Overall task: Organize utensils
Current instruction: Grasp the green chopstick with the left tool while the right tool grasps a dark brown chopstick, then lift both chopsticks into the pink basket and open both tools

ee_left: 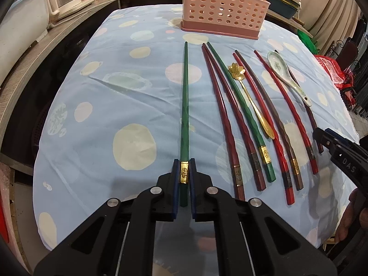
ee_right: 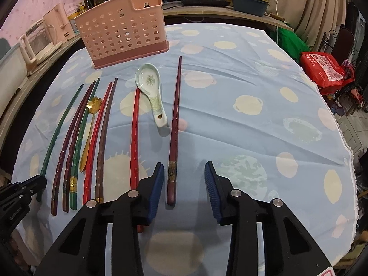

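Jaws of left gripper point(ee_left: 184, 172) clamp green gold-banded chopstick point(ee_left: 184, 105), right gripper point(ee_right: 184, 179) open astride dark maroon chopstick point(ee_right: 174, 124); pickup step, next: pink perforated plastic holder point(ee_left: 220, 7).

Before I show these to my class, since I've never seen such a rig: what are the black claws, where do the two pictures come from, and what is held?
They are two hand-held grippers, each worked by a person and carrying its own camera looking along its fingers. One picture is from the left gripper, the other from the right gripper. On the spotted tablecloth lie chopsticks, a gold spoon, a china spoon and a pink basket. The left gripper is shut on a green chopstick. The right stands open around a dark chopstick, not yet pinching it.
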The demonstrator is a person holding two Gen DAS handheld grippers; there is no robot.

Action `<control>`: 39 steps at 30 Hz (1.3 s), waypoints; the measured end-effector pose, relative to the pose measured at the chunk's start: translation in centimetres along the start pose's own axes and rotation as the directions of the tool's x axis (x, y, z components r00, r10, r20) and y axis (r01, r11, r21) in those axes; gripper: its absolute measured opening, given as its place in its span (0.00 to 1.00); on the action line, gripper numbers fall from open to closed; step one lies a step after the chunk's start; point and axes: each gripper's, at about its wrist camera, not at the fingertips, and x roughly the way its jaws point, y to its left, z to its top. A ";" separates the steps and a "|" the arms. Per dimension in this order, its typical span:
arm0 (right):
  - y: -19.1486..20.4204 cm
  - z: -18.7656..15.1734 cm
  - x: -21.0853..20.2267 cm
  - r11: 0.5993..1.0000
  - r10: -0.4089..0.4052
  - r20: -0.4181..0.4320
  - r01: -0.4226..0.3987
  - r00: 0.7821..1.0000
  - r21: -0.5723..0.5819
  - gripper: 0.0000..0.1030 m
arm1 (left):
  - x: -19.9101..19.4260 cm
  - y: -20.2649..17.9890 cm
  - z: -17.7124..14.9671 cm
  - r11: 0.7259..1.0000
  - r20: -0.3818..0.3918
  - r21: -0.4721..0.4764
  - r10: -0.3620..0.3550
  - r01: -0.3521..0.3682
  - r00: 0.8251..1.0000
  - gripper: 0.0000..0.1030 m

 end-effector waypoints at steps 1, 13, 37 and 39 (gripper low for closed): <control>0.0 0.0 0.1 1.000 -0.001 0.002 0.001 1.000 -0.003 0.30 | 0.0 0.0 0.0 1.000 0.000 -0.001 -0.002 0.002 1.000 0.07; -0.4 -0.5 -0.3 1.000 -0.005 0.017 0.005 1.000 -0.019 0.07 | -0.3 0.0 -0.1 1.000 0.004 -0.013 -0.019 0.019 1.000 0.07; -3.7 3.1 -13.6 0.998 0.048 0.291 -0.059 0.955 0.031 0.07 | -11.6 1.2 2.3 0.999 0.263 0.005 -0.037 0.037 0.964 0.07; -3.7 4.6 -14.9 0.998 0.055 0.331 -0.065 0.942 0.020 0.07 | -12.9 1.3 3.8 1.000 0.308 0.016 -0.028 0.024 0.951 0.07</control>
